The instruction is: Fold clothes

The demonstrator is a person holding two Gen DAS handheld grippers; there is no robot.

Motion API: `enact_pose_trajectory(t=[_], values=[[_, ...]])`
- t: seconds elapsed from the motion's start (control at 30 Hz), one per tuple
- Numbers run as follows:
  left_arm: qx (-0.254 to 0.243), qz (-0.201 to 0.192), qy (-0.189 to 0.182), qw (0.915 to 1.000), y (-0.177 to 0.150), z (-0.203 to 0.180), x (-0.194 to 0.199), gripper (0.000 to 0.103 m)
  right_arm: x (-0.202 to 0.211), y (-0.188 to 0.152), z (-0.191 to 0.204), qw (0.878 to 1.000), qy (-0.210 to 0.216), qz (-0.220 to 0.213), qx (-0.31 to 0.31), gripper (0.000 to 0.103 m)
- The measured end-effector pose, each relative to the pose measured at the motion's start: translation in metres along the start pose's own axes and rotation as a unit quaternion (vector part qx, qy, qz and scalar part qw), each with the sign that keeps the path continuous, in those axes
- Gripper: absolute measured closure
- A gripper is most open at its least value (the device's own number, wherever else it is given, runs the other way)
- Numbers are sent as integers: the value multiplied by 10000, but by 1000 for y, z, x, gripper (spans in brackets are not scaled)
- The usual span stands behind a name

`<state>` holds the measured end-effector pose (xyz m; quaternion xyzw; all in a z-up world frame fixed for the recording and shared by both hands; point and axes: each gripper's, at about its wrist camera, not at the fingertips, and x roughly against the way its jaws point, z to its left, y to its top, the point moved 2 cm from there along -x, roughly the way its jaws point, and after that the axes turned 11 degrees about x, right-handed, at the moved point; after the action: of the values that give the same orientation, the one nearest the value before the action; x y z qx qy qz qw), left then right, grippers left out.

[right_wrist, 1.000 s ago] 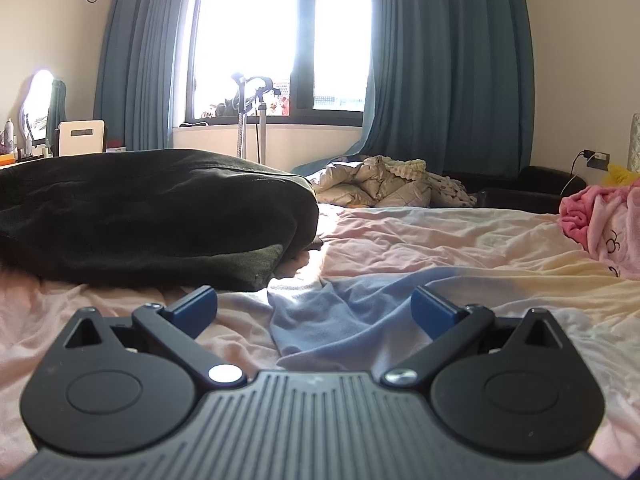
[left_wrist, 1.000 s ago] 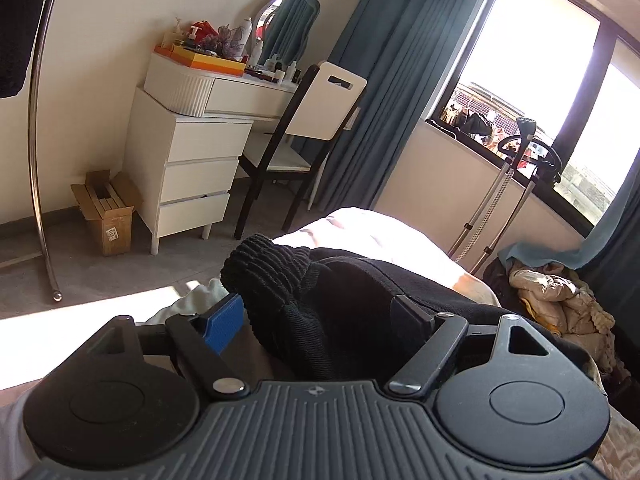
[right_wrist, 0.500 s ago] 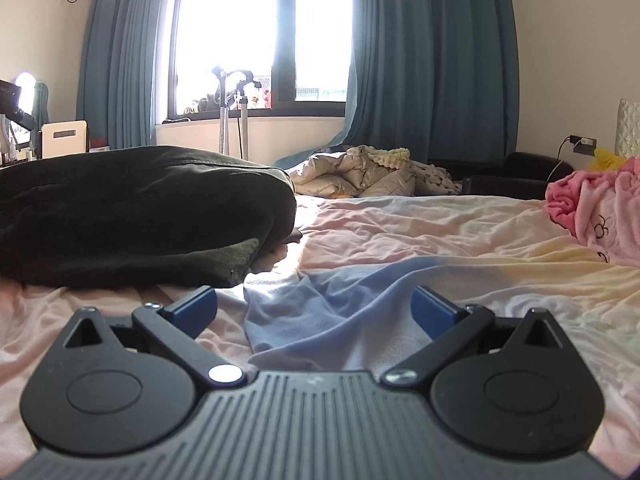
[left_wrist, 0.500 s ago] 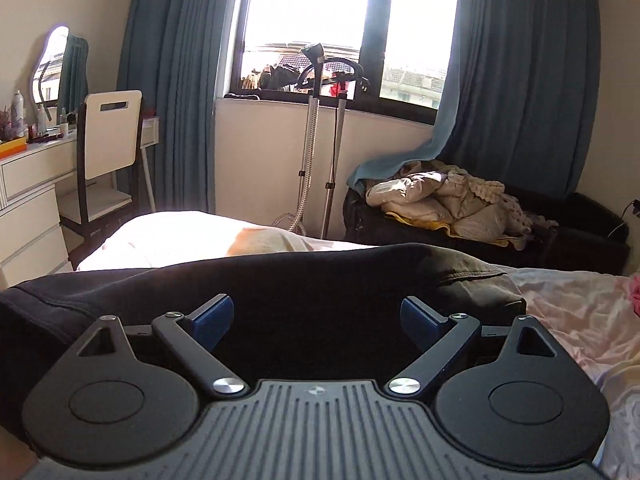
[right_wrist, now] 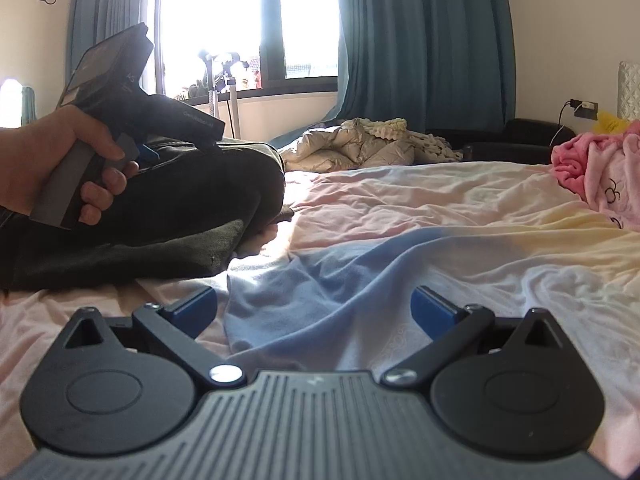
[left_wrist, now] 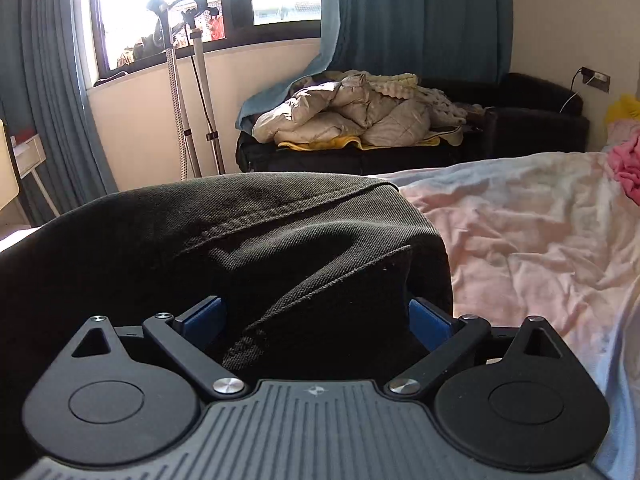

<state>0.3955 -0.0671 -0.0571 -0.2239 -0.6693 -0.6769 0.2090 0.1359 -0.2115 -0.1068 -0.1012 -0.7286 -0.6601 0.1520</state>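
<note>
A dark charcoal garment [left_wrist: 248,240] lies bunched on the bed; it also shows in the right wrist view [right_wrist: 168,216] at the left. My left gripper [left_wrist: 316,316] is open, its blue pads on either side of a raised fold of the dark cloth. In the right wrist view the left gripper's body [right_wrist: 132,92] rests on top of the garment, held by a hand. My right gripper [right_wrist: 314,308] is open and empty, low over the pink and blue bedsheet [right_wrist: 400,240].
A pink garment [right_wrist: 600,164] lies at the bed's right side. A black couch [left_wrist: 520,132] with a beige quilt [left_wrist: 352,116] stands under the window. A garment steamer stand [left_wrist: 188,92] is by the wall. Blue curtains [left_wrist: 420,20] hang behind.
My left gripper swung right from the dresser side and came down over the dark garment's fold. It now shows in the right wrist view. The right gripper has hardly moved.
</note>
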Motion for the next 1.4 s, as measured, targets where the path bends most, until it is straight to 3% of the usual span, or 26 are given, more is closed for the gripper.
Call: enact_pose_trajectory(t=[0.07, 0.17, 0.27, 0.33, 0.4, 0.5, 0.67, 0.77, 0.9, 1.07, 1.2, 1.27, 1.3, 1.33, 1.4], values=[[-181, 69, 452, 9988, -7, -12, -21, 5, -5, -2, -5, 9999, 16, 74, -148, 0], [-235, 45, 772, 9967, -14, -18, -37, 7, -10, -5, -11, 9993, 41, 119, -339, 0], [-300, 37, 828, 9961, -13, -22, -38, 39, -14, -7, -13, 9989, 70, 154, -433, 0], [-360, 46, 807, 9961, -10, -26, -34, 76, -15, -8, -13, 9988, 83, 170, -442, 0], [-457, -53, 784, 9959, -1, -28, -17, 87, -16, -8, -12, 9989, 80, 169, -431, 0], [-484, -318, 692, 9959, 13, -18, 19, 90, -12, -8, -12, 9990, 87, 80, -423, 0], [233, -706, 479, 9961, 38, 26, 106, 90, -5, -6, -12, 9991, 70, -23, -411, 0], [666, -849, 418, 9933, 36, 70, 162, 90, 0, -4, -8, 9995, 56, -91, -308, 0], [1289, -640, 390, 9888, 0, 129, 204, 90, 9, 0, -3, 9998, 48, -169, -137, 0], [1997, -273, 417, 9786, -63, 177, 209, 87, 17, 1, 4, 9996, 111, -268, 1, 0], [2659, -365, 414, 9624, -94, 189, 221, 71, 22, 0, 9, 9993, 163, -320, 65, 0], [2891, -407, 427, 9555, -100, 187, 235, 50, 24, 0, 10, 9993, 175, -336, 69, 0], [2898, -459, 389, 9552, -102, 183, 241, 33, 25, 0, 11, 9992, 195, -353, 68, 0], [2905, -511, 351, 9548, -105, 178, 247, 26, 26, 1, 12, 9991, 215, -370, 66, 0], [2920, -616, 276, 9540, -110, 168, 258, 22, 29, 1, 11, 9988, 287, -404, 2, 0]])
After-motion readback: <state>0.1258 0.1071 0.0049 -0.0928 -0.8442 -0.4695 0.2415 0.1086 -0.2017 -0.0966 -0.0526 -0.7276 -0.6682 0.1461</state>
